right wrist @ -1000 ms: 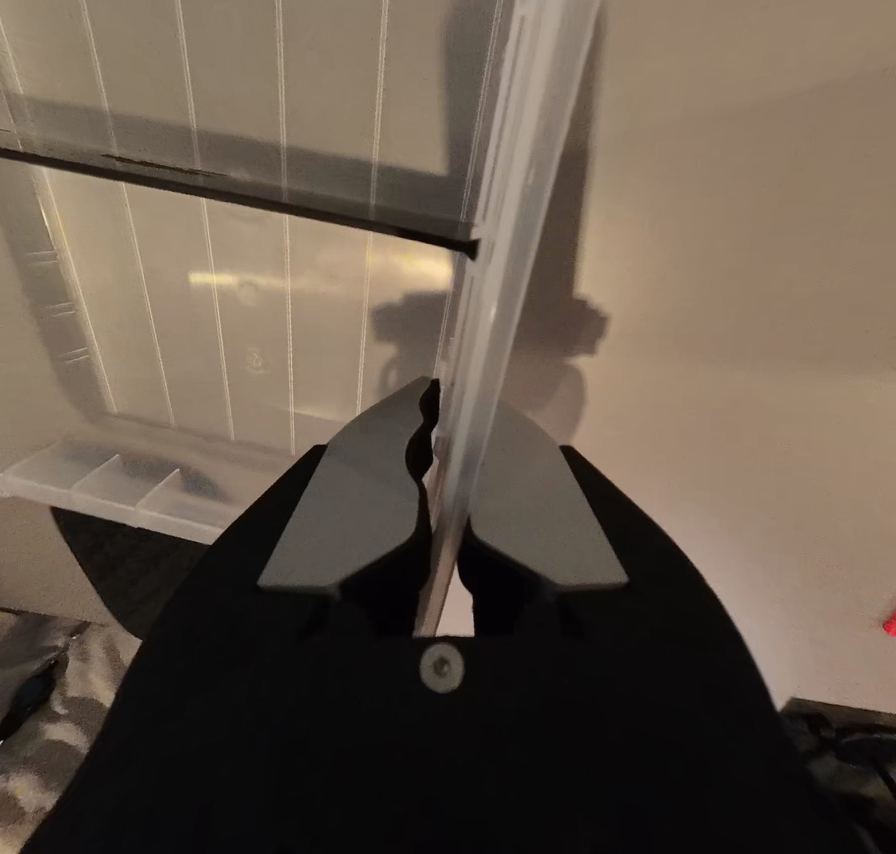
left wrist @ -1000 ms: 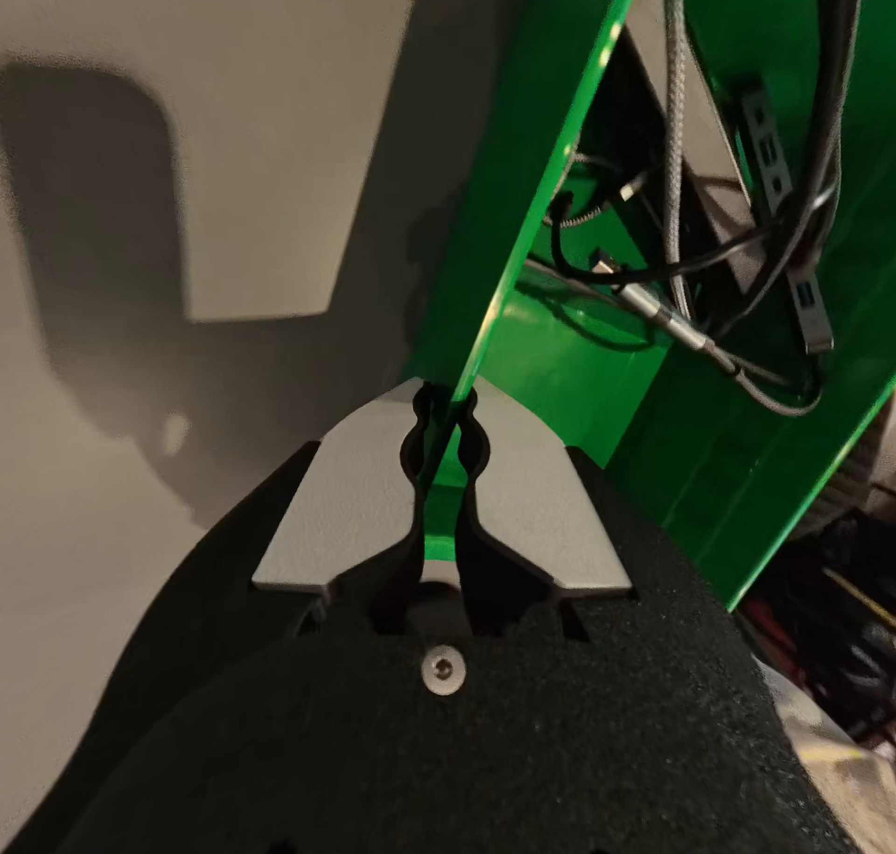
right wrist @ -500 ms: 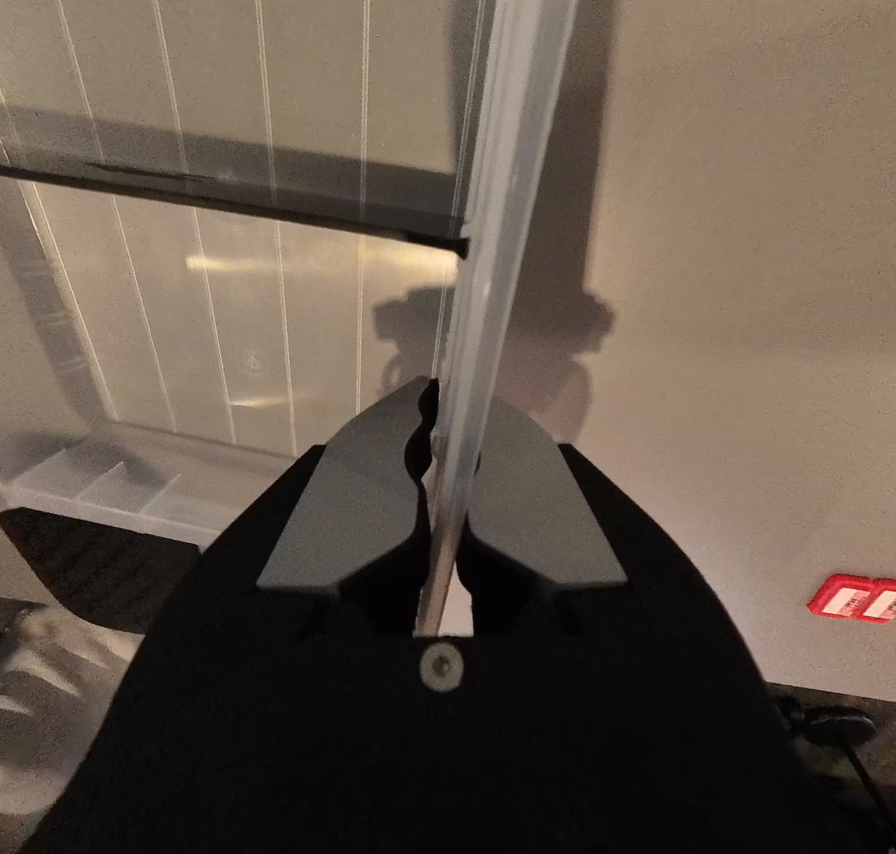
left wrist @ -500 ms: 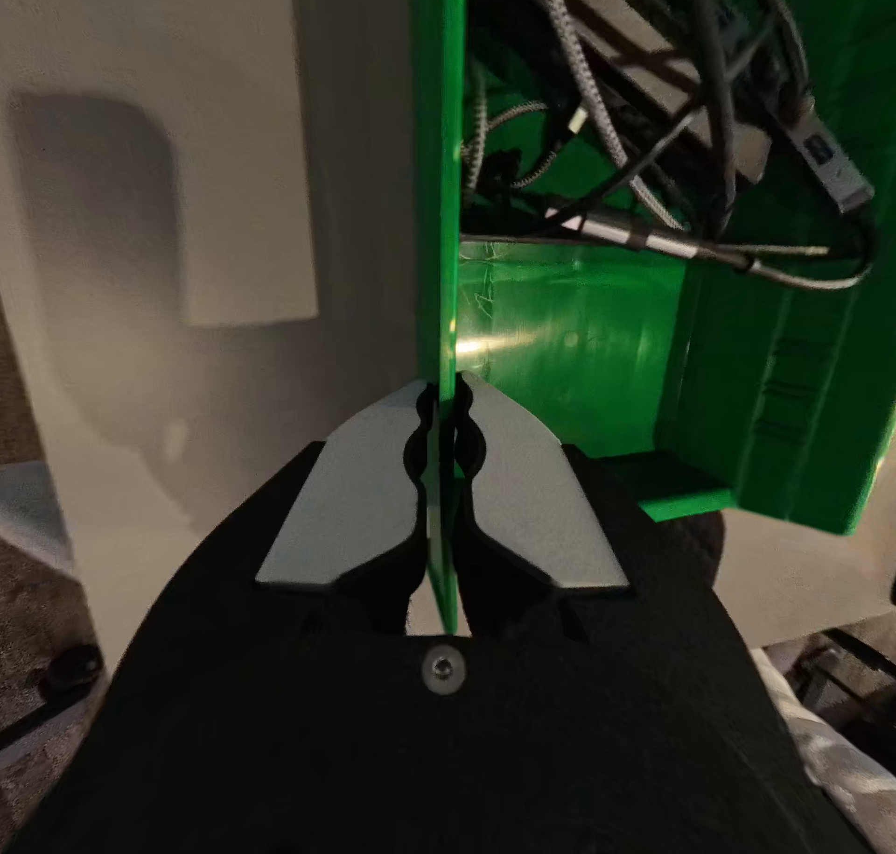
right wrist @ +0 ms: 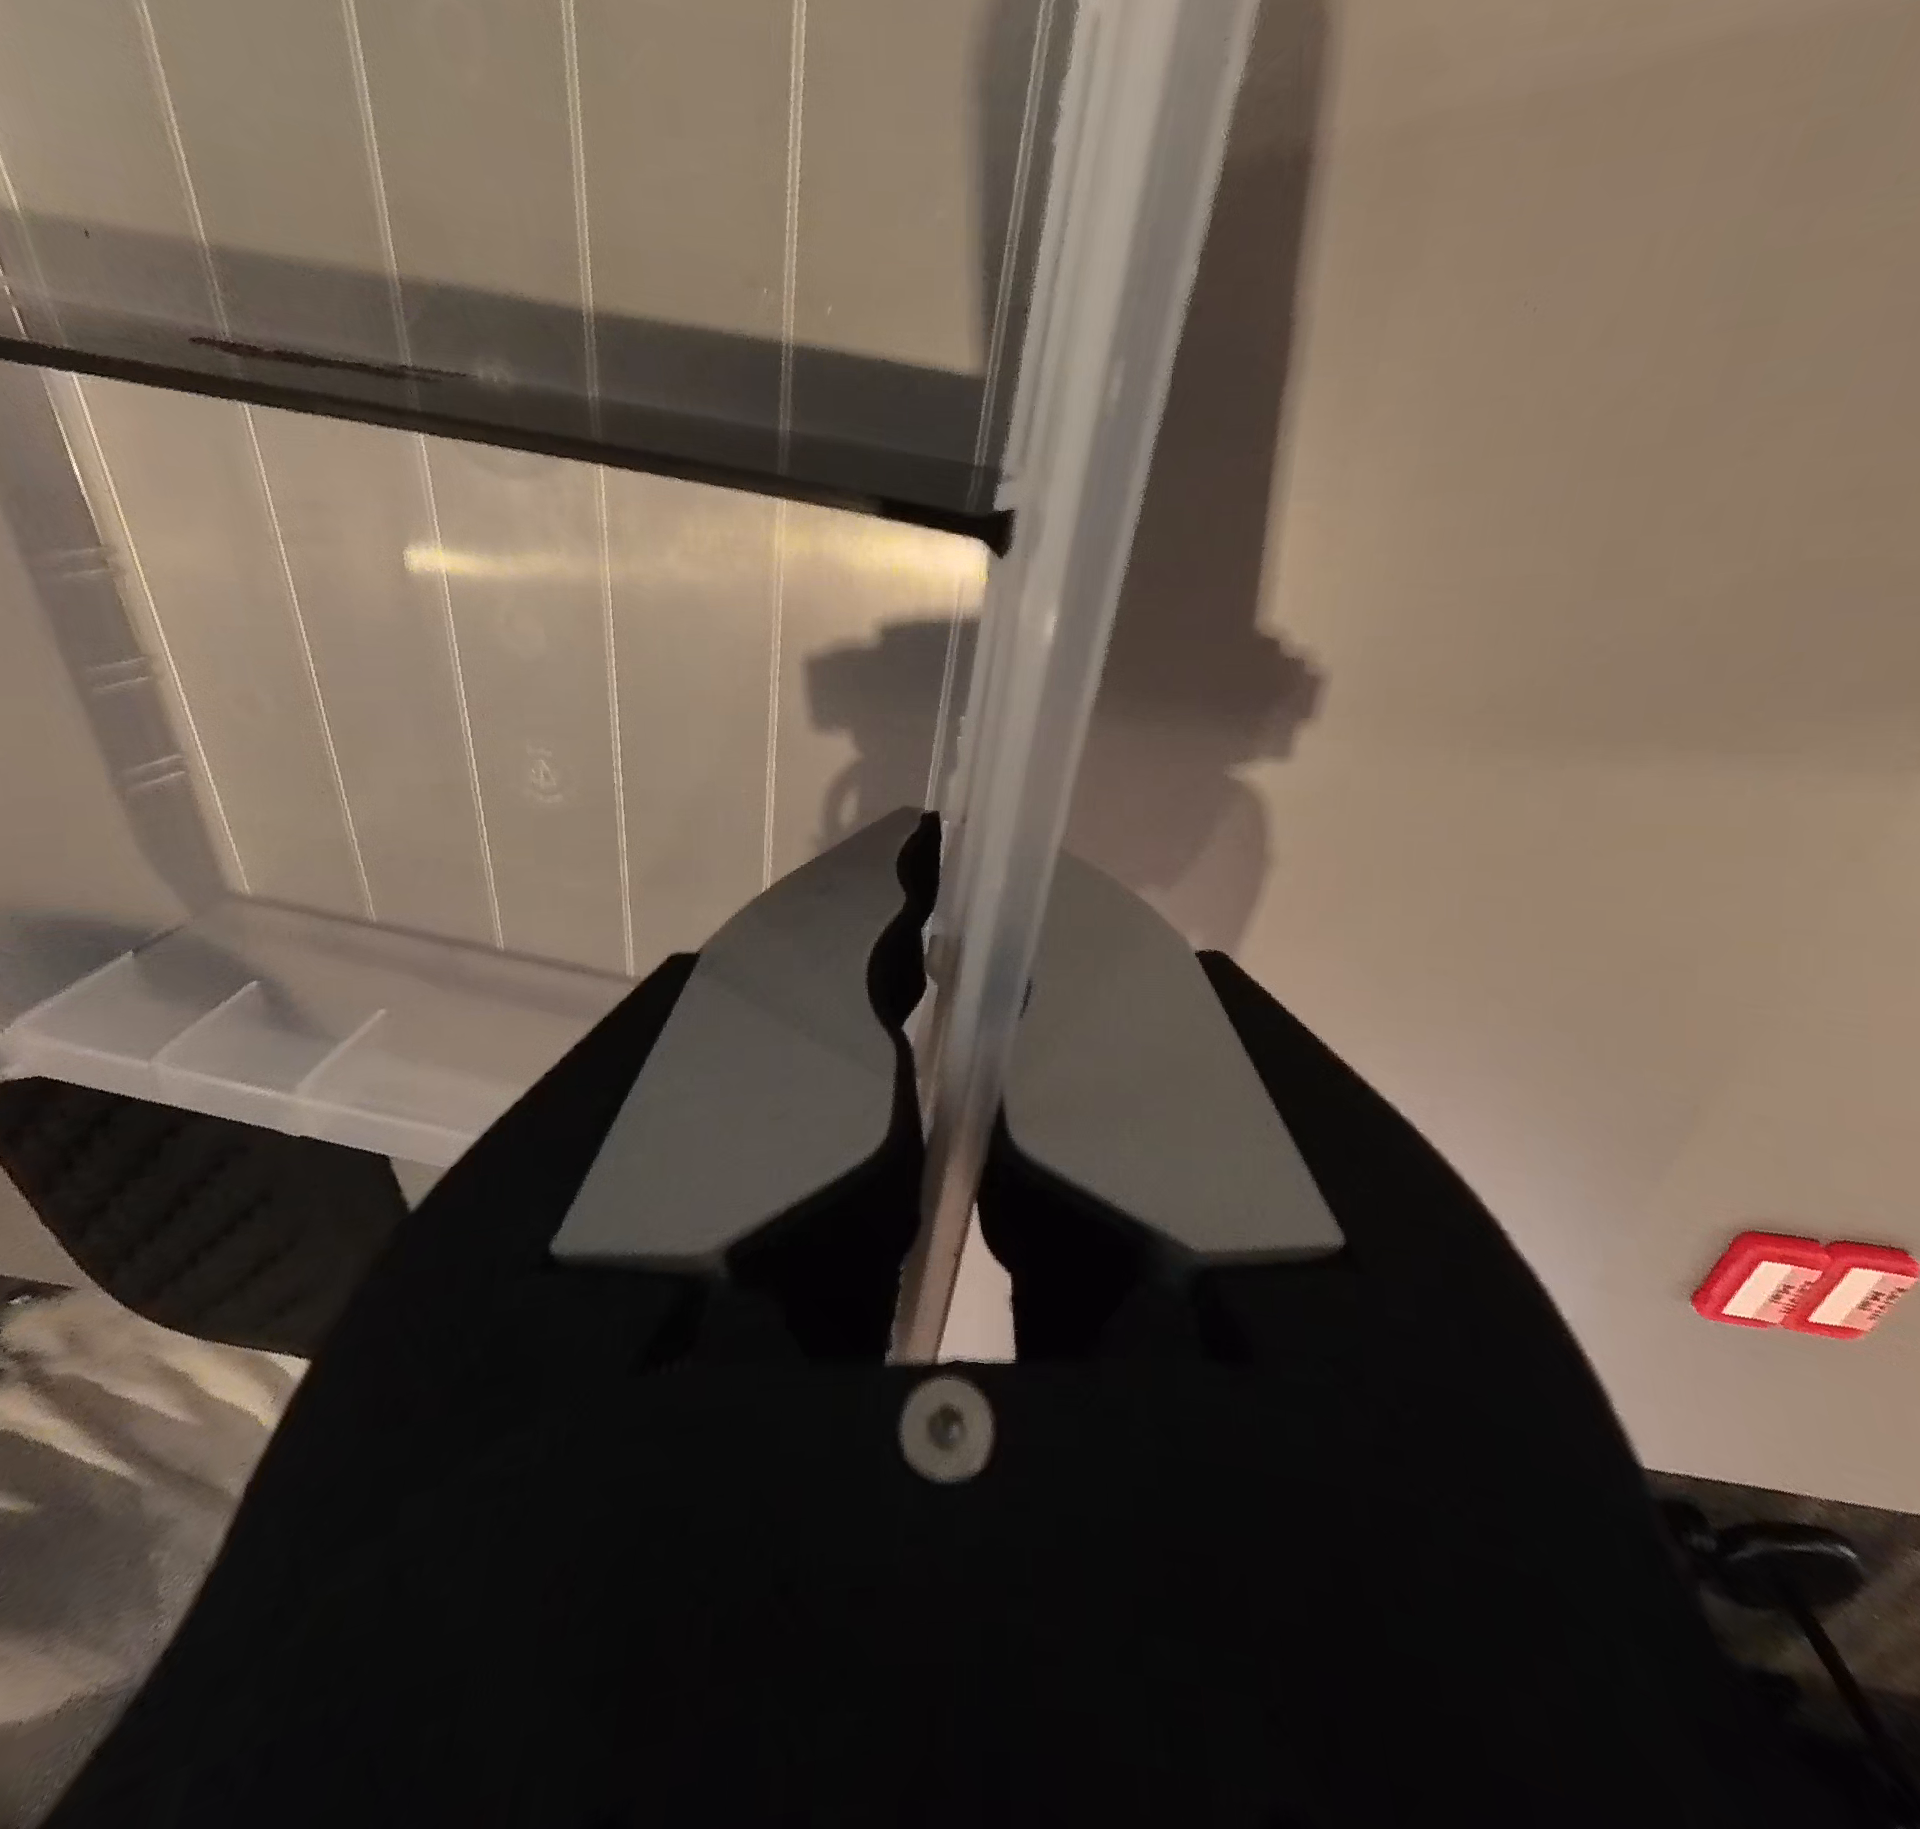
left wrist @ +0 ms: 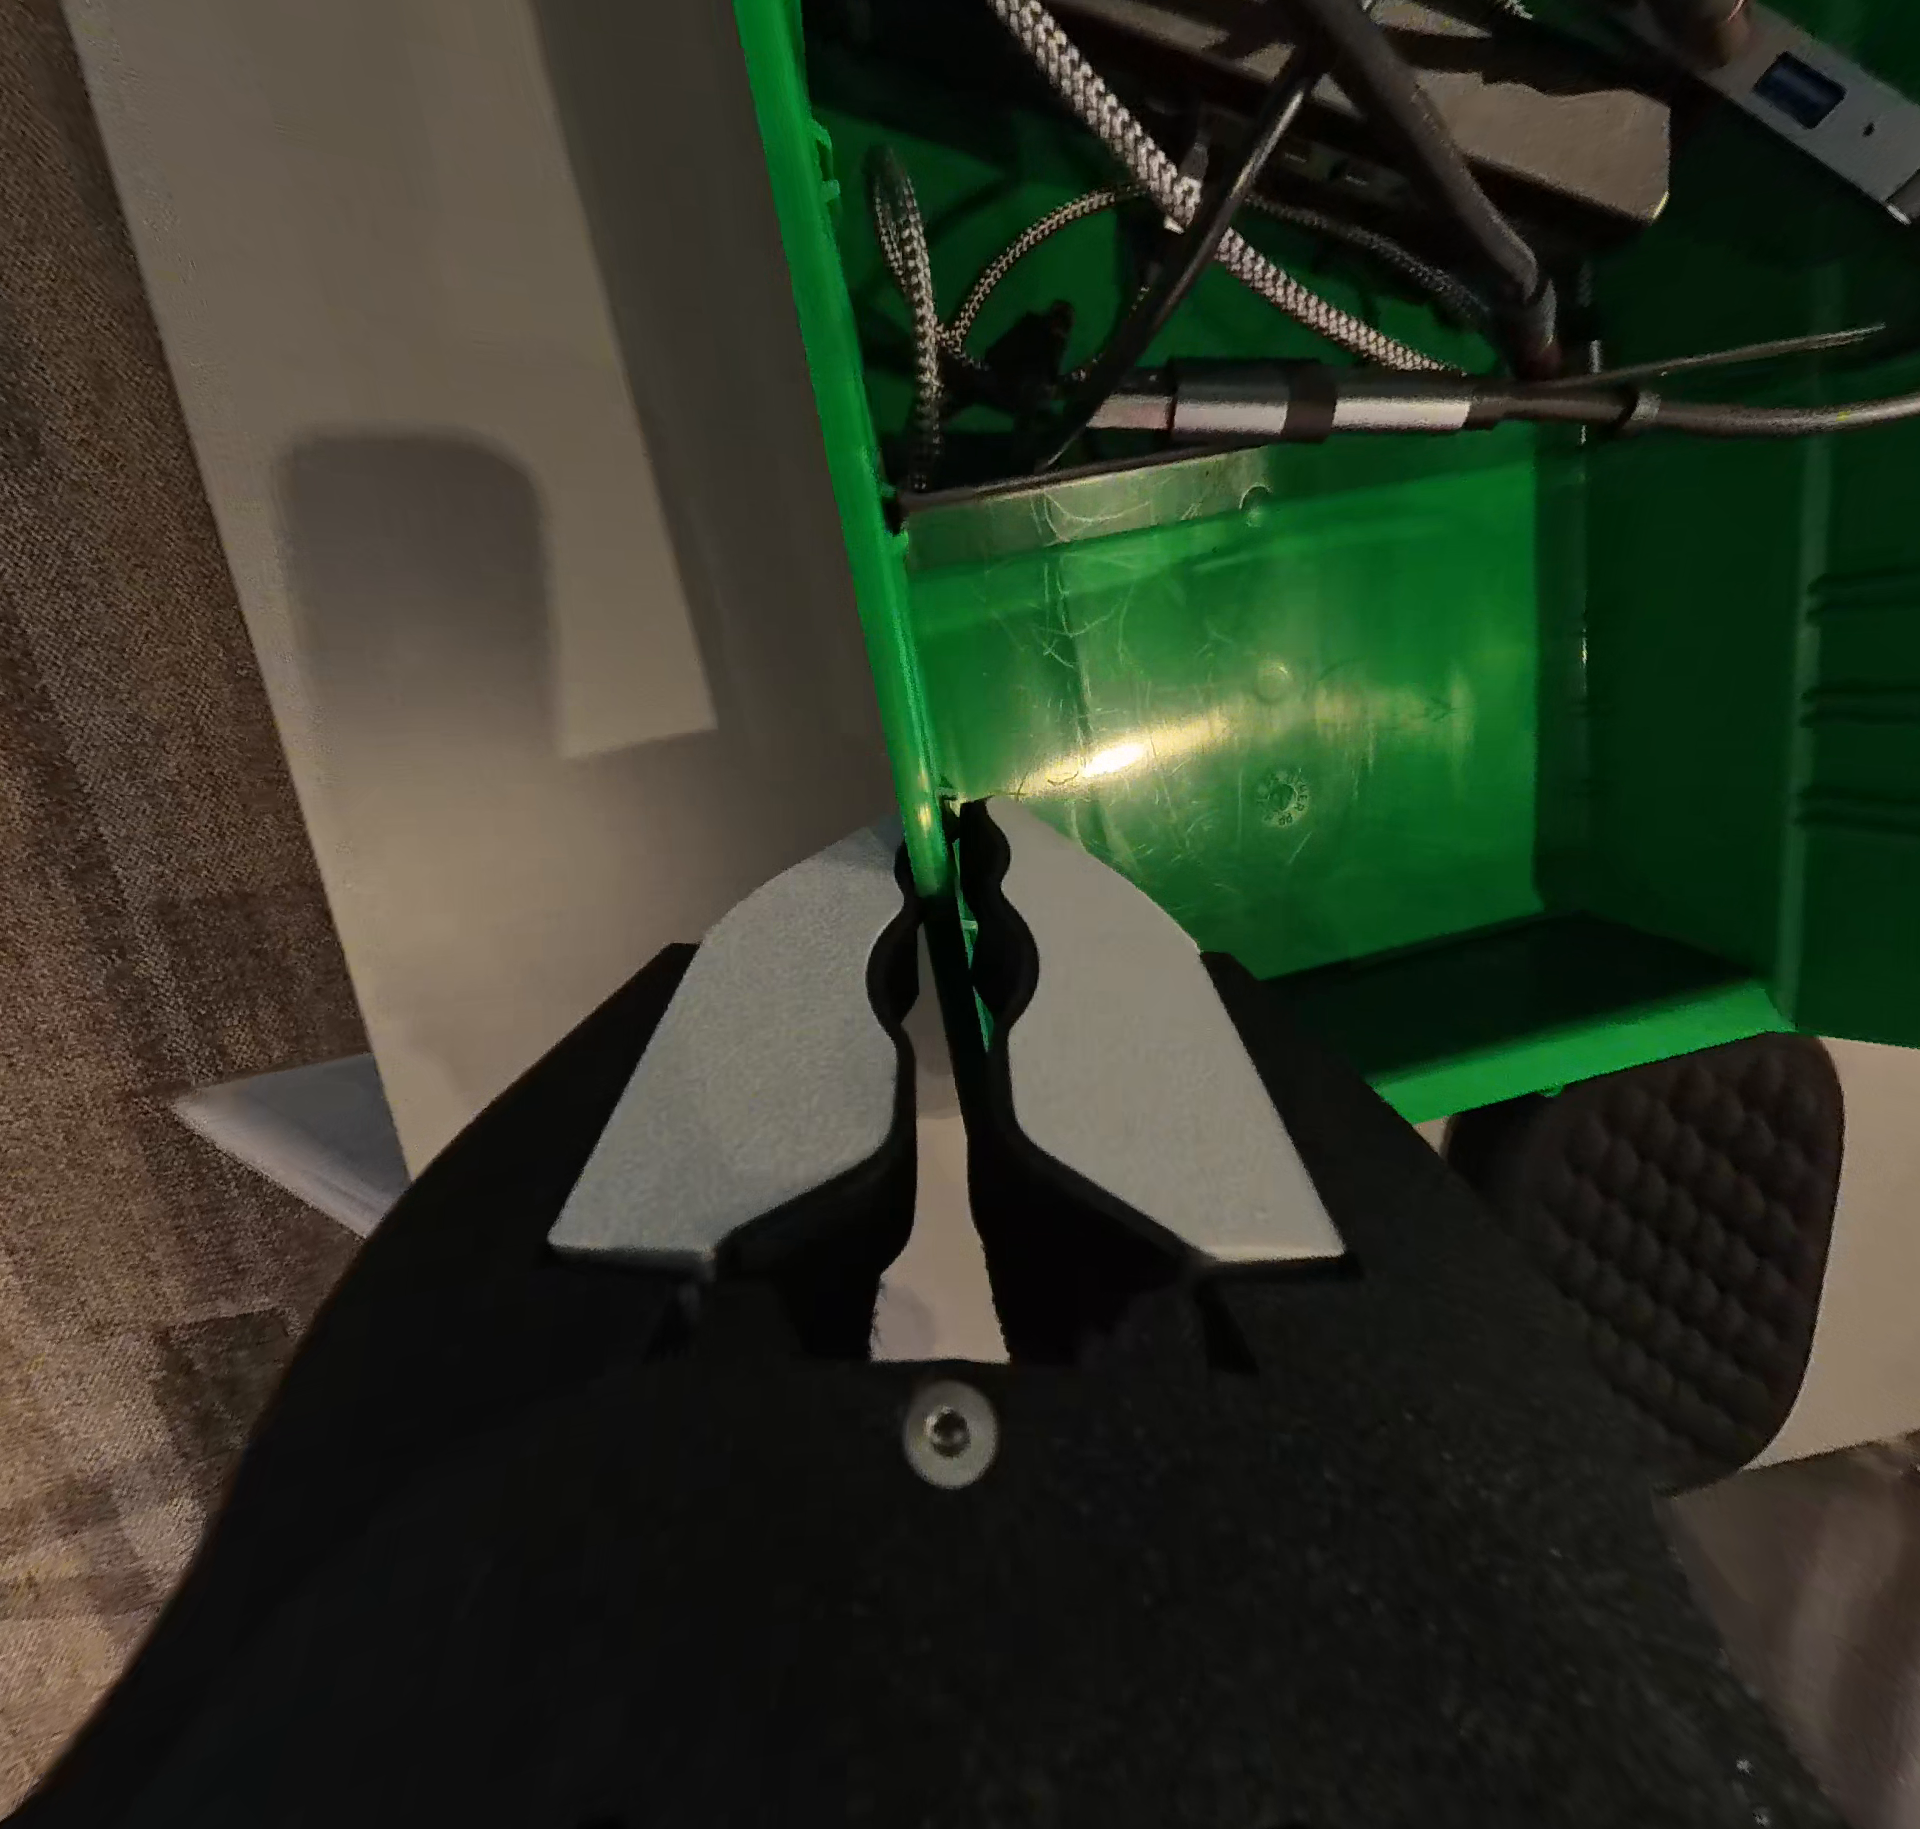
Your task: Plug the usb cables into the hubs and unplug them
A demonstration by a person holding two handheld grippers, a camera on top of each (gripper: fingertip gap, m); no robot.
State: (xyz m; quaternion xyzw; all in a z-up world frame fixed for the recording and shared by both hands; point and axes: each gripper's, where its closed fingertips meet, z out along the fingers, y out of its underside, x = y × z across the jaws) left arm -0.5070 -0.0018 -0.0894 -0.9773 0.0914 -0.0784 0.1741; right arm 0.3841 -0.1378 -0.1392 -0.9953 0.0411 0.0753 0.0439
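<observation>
In the left wrist view my left gripper is shut on the edge of a green plastic bin's wall, which sits just at the fingertips. Inside the green bin lie tangled USB cables: a braided grey-white one, black ones and a metal-sleeved plug. A grey USB hub with a blue port shows at the top right. In the right wrist view my right gripper is shut on the upright wall of a clear plastic bin, which looks empty.
Both bins are over a white table. Brown carpet is at the left. A black honeycomb pad lies under the green bin's corner and also shows under the clear bin. Two red tags lie at the right. The left gripper's tips are roughly 90 cm from the right gripper's.
The green bin has swung round in the left view and its wall has slid from deep between the fingers out to their tips. The right gripper shifted slightly, bringing the red tags into view.
</observation>
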